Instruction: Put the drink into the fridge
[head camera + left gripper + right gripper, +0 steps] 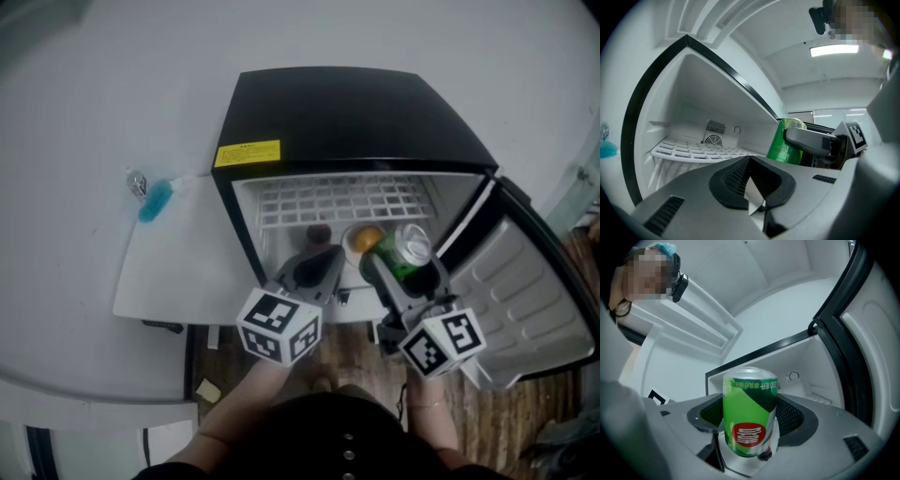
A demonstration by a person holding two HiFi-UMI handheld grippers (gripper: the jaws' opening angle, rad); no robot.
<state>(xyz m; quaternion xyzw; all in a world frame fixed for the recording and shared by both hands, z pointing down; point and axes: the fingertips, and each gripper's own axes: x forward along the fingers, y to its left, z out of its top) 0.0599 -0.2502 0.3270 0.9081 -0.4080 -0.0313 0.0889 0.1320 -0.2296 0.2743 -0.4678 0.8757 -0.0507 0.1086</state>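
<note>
Right gripper [401,264] has its jaws clamped on the green drink can [750,420], and it's up at the open mouth of the black fridge [347,112], just in front of the space below the wire shelf [337,202]. The can is tilted, with its long axis leaning. Its silver end faces up and toward the open door [530,291], and the print reads upside down in the right gripper view. Left gripper [757,208] hangs just beside it, jaws pressed together with nothing between them.

Open fridge [347,112] mouth; wire shelf [337,202] above; orange item [366,239] on floor; door [525,291] rightward
</note>
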